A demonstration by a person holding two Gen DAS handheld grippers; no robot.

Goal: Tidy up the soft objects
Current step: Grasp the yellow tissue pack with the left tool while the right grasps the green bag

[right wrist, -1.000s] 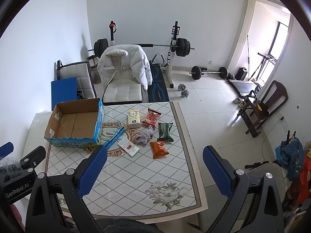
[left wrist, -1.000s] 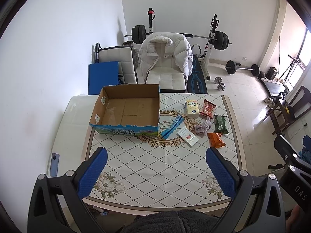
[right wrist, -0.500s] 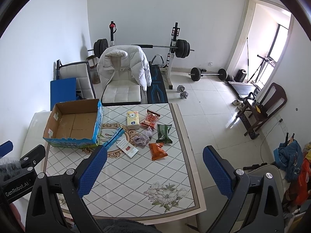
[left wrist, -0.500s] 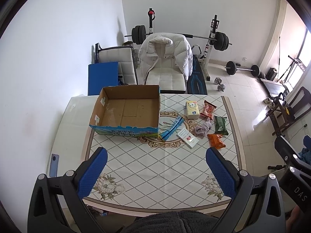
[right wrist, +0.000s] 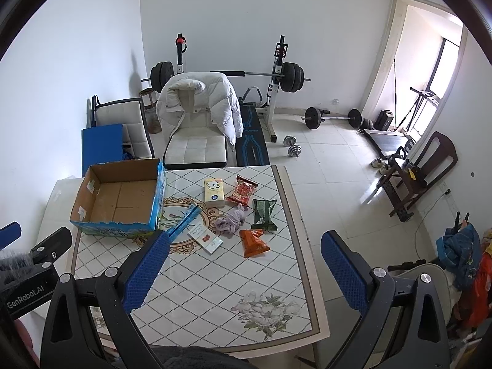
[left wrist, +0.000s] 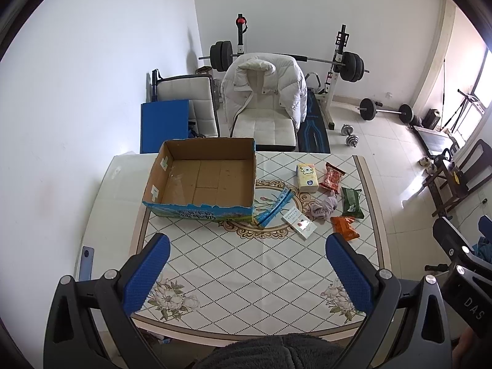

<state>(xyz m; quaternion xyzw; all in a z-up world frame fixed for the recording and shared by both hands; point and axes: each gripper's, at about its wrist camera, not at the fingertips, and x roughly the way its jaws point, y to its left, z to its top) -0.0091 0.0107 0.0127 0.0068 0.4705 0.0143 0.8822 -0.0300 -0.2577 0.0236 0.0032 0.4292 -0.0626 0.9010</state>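
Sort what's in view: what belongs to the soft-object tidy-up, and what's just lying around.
Job: box, tissue pack, red packet, green packet, orange packet, cloth.
Lying about: phone, jacket, barbell.

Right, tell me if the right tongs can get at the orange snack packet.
Probably yes: the right tongs are open and empty, and the orange snack packet lies flat and uncovered, with bare table between them.

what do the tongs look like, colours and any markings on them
Both the left tongs and right tongs have black angular frames with silver bolts, and blue textured pads on the fingers. Seen from the other camera, white lettering reads "GenRobot.AI" on the left body and "DAS" on the right.
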